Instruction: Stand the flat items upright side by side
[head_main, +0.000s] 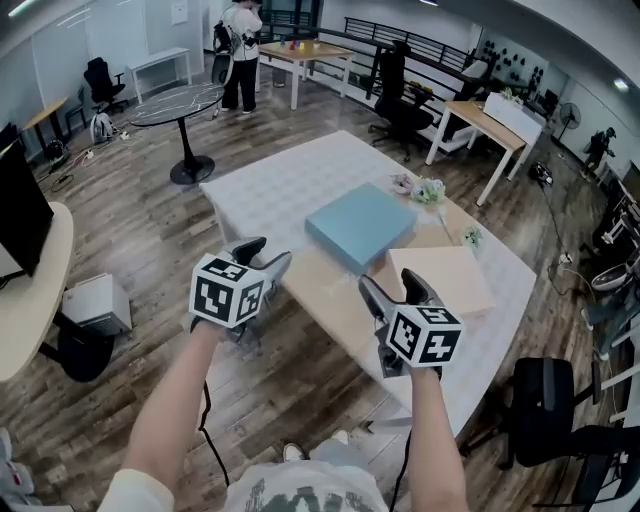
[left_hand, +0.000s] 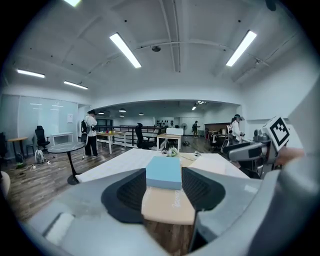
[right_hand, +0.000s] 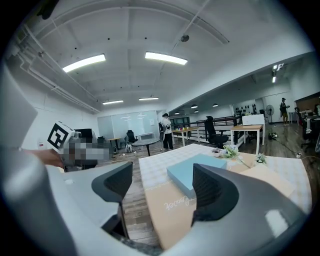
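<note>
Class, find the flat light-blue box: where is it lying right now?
In the head view the flat light-blue box lies at the middle of the cloth-covered table, a flat beige box to its right and small white flowers just beyond it.

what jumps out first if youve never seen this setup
A pale blue flat box lies on the table, a beige box flat to its right. In the foreground the left gripper and right gripper hover at its near edge, fingers open and empty.

Right claw covers a corner of the beige box.
</note>
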